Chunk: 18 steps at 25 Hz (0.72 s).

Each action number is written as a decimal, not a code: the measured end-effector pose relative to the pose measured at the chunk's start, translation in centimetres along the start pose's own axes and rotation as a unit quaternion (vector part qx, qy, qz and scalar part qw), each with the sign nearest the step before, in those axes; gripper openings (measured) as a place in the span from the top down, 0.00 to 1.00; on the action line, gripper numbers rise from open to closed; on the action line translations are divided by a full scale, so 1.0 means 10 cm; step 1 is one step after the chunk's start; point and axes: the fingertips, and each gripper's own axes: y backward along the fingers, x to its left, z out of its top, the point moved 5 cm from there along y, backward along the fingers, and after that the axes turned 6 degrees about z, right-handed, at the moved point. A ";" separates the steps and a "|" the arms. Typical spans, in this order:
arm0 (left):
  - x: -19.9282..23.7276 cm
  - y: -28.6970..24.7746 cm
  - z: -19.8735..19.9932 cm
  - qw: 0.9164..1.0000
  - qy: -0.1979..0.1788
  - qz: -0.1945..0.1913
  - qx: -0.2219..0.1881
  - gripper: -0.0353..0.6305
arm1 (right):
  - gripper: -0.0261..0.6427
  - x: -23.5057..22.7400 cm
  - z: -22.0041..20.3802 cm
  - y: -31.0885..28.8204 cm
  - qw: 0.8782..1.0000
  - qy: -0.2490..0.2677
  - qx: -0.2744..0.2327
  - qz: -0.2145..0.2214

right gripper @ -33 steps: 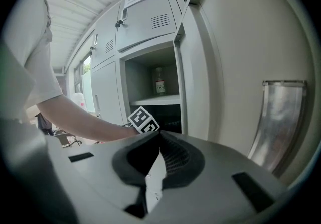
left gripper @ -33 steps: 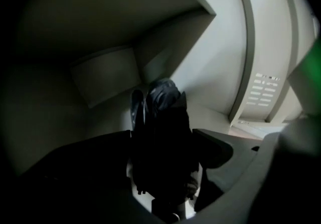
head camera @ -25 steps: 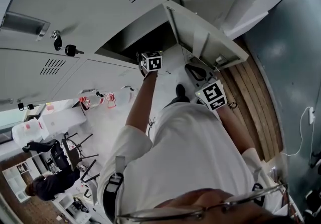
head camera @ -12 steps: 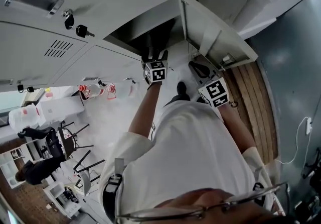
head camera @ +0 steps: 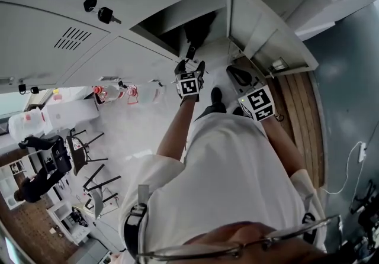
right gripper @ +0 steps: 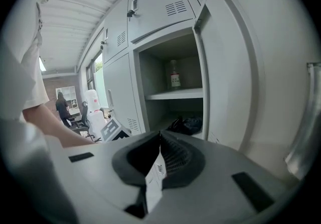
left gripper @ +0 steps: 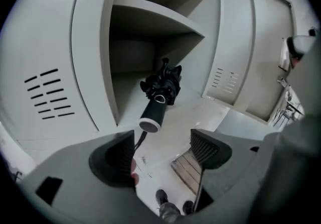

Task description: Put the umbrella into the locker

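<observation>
The umbrella (left gripper: 159,92) lies inside the locker (left gripper: 93,67). The left tool (left gripper: 163,142) gapes empty; the right tool (right gripper: 159,148) is closed on nothing. Withdraw the left straight, clear of the strap (left gripper: 139,138).

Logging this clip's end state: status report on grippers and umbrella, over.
Left gripper open, empty. Right gripper shut, empty. Umbrella lying in locker under the shelf, handle outward. Door open, nothing blocking.

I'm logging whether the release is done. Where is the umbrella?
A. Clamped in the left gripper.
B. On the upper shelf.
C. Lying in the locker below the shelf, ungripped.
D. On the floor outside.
C: the umbrella lies below the shelf inside the locker, and the left gripper has its jaws apart, short of the handle.
</observation>
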 end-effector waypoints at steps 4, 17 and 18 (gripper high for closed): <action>-0.07 0.00 -0.08 1.000 0.003 0.004 -0.006 0.69 | 0.95 -0.01 -0.04 -0.03 1.000 0.003 0.009 -0.001; -0.18 -0.17 0.09 1.000 0.022 0.000 -0.013 0.76 | 0.95 -0.14 -0.16 -0.10 0.999 -0.003 0.034 -0.011; -0.21 -0.21 0.14 1.000 0.024 -0.005 -0.013 0.76 | 0.95 -0.14 -0.15 -0.10 0.999 -0.001 0.034 -0.012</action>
